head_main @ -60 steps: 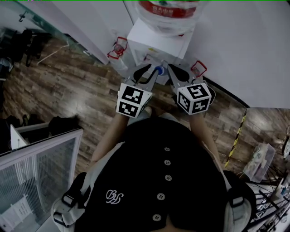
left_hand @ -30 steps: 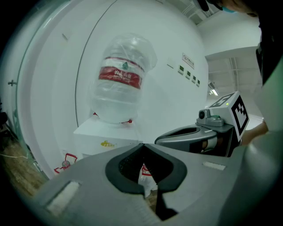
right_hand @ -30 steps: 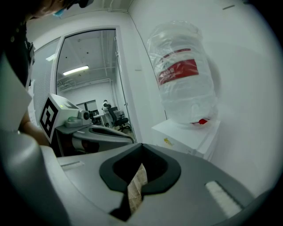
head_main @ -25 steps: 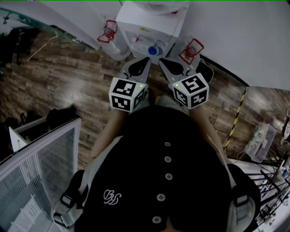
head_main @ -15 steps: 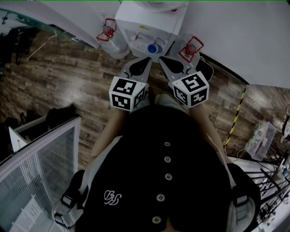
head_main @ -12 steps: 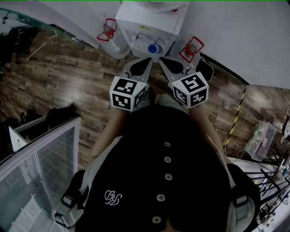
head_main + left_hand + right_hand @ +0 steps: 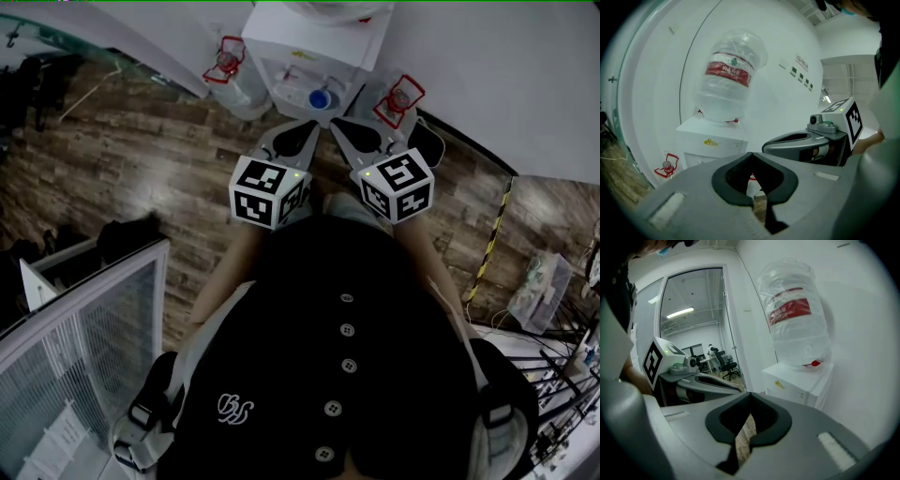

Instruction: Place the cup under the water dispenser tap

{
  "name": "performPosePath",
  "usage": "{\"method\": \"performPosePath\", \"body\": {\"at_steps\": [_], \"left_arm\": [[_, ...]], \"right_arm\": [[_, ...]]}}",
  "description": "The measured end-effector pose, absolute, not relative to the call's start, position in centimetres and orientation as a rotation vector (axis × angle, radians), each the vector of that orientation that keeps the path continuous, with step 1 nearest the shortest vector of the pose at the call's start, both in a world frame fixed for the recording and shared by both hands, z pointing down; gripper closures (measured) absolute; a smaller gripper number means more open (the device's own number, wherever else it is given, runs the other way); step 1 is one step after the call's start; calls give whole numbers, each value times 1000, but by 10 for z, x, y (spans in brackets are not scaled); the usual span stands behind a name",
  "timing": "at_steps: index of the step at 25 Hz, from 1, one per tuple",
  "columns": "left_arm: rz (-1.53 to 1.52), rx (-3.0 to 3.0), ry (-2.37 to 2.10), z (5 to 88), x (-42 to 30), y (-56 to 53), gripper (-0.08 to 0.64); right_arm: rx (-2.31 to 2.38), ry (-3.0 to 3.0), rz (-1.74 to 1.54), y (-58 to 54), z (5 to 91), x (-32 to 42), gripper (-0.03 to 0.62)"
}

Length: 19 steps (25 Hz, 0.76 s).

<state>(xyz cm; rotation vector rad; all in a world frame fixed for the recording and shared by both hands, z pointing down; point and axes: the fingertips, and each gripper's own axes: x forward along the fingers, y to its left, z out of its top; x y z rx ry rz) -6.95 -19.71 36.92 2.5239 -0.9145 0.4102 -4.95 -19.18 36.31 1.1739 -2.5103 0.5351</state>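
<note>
Both pairs of jaws are pressed together with nothing between them. The left gripper (image 7: 751, 154) shows only a slit of floor and something white through the cut-out of its pads, and the right gripper (image 7: 750, 394) shows bare planks. I hold the two side by side, tipped a little downward, just short of the white box-shaped water dispenser (image 7: 314, 42), one on each side of its front.

A small blue round cup (image 7: 321, 98), or what I take for it, sits in the dispenser's front recess. I can't make out the tap from above, so I can't say whether the cup is centred under it. By my reading the placing is done and what remains is to get clear. To do that well, I'd leave the jaws closed and draw both grippers straight back from the dispenser rather than sideways. The cup looks light and would probably tip at a brush.

A clear plastic water bottle with a red label (image 7: 729, 70) stands on top of the dispenser. Red wire frames (image 7: 225, 61) stand on the floor on either side of its foot. Behind the dispenser is a white wall (image 7: 506, 75), and dark wood-plank floor (image 7: 112, 159) runs out in front of it. A yellow-and-black striped strip (image 7: 492, 262) lies well away from the dispenser on the right gripper's side. A glass door (image 7: 693, 333) beside the dispenser looks into an office.
</note>
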Motion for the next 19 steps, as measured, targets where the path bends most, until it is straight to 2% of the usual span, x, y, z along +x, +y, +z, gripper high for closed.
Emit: {"method": "performPosePath", "body": {"at_steps": [19], "left_arm": [[435, 2518, -894, 371, -64, -195, 563]], "right_arm": [[1178, -2492, 552, -187, 366, -43, 592]]}}
